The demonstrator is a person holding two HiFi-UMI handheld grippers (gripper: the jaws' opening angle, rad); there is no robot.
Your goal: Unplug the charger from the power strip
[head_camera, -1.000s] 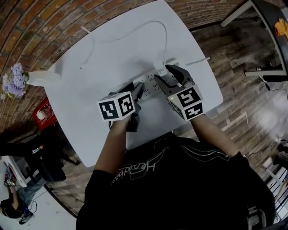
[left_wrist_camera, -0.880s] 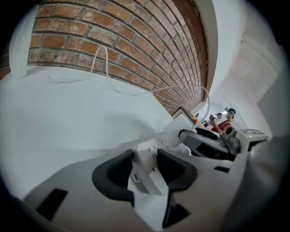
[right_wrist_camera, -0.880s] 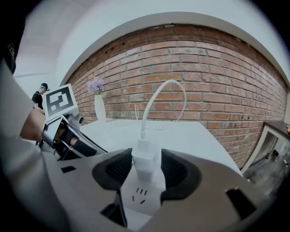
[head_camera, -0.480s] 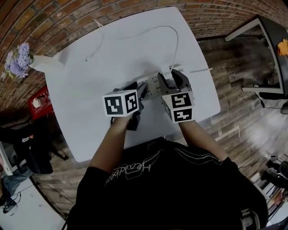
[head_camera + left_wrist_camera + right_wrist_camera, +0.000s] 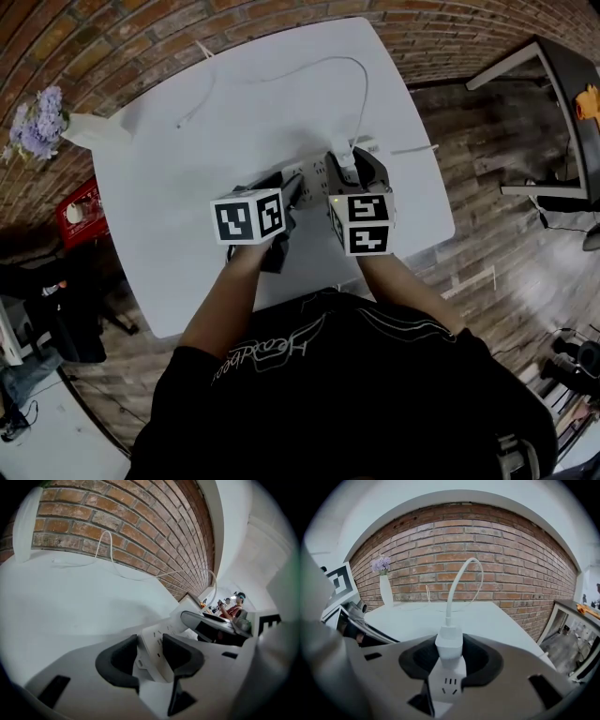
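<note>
A white power strip lies on the white table with a white charger plugged into its right end. The charger's cable loops away toward the table's far side. My left gripper is shut on the strip's left end, one pad on each side. My right gripper straddles the charger. Its jaws are closing, and a small gap still shows between each pad and the charger. The strip's socket face shows just below the charger.
A white vase with purple flowers stands at the table's left corner, against the brick wall. A red box sits on the floor by the table's left edge. Desk legs stand on the wooden floor at the right.
My right gripper has rolled a little and its jaws have narrowed around the charger. The left gripper has kept its hold on the strip.
</note>
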